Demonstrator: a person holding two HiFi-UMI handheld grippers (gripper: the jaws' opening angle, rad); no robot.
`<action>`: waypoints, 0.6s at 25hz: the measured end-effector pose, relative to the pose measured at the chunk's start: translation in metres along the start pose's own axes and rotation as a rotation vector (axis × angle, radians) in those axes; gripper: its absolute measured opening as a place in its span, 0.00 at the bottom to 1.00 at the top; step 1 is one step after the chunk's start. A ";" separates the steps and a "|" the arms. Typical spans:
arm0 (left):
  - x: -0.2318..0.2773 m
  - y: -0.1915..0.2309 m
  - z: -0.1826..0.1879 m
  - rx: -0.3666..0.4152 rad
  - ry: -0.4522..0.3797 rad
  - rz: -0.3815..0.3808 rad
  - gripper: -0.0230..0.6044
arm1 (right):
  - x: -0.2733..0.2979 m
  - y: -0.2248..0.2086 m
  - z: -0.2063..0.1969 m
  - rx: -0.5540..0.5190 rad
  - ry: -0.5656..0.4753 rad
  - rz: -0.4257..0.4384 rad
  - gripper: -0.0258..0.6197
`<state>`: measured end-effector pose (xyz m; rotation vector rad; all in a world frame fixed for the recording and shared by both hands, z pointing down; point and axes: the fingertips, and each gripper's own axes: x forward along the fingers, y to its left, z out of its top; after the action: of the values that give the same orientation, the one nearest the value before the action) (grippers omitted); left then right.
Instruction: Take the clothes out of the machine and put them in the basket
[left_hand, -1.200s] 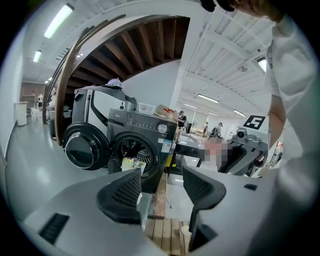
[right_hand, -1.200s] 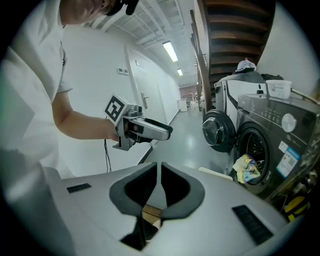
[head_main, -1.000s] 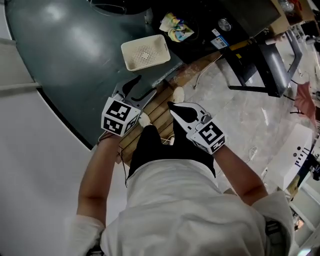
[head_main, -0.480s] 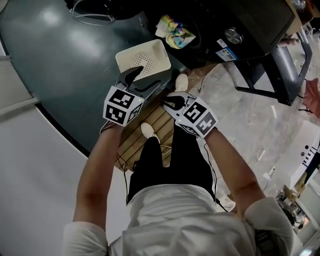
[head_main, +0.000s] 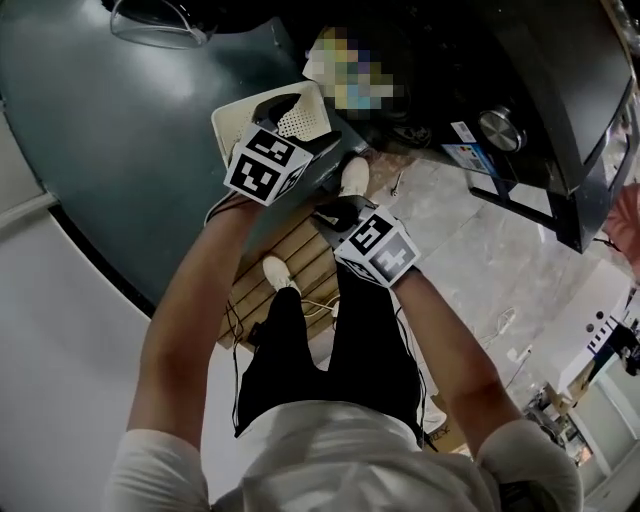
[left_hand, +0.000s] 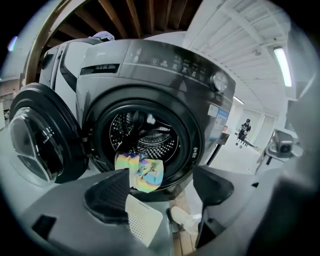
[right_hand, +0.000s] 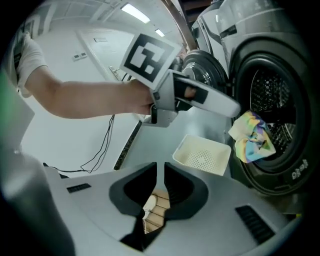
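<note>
Left gripper (left_hand: 160, 195) spread wide, jaws just opened further, nothing between them yet. Straight ahead of it, toward the left jaw's side: multicoloured cloth (left_hand: 140, 172), draped over the lower lip of the washing machine (left_hand: 165, 60) opening, with the door (left_hand: 35, 140) swung out to the left. Just below the jaws and nearer than the cloth: cream perforated basket (left_hand: 142, 222), on the floor in front of the machine, empty as far as visible. Right gripper (right_hand: 161, 192) pinched almost together and empty, only floor slats (right_hand: 155, 207) visible through the slit. Basket ahead of it, cloth farther ahead and up to its right.

Step in hand, by the look of it: reaching for the first garment, nothing taken out yet. Next move, probably: carry the left jaws on to the cloth, bracket a thick fold with the pads, close firmly, draw back clear of the door rim, then lower over the basket. Soft, loose fabric, likely to trail or catch on the lip, so better gripped in a bunch than by an edge. Deeper drum contents hard to tell from here.
</note>
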<state>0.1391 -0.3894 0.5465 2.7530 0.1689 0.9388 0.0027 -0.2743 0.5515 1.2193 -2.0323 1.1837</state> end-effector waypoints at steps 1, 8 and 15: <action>0.016 0.006 0.000 0.010 0.011 0.003 0.65 | 0.003 -0.008 -0.003 0.008 0.012 0.002 0.09; 0.105 0.038 0.016 0.076 0.043 0.031 0.72 | 0.008 -0.051 -0.011 0.006 0.148 0.039 0.09; 0.164 0.049 0.036 0.195 0.145 0.083 0.76 | -0.016 -0.063 0.007 -0.013 0.196 0.065 0.09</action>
<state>0.2922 -0.4138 0.6277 2.8868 0.1808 1.2052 0.0657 -0.2870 0.5627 0.9957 -1.9426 1.2653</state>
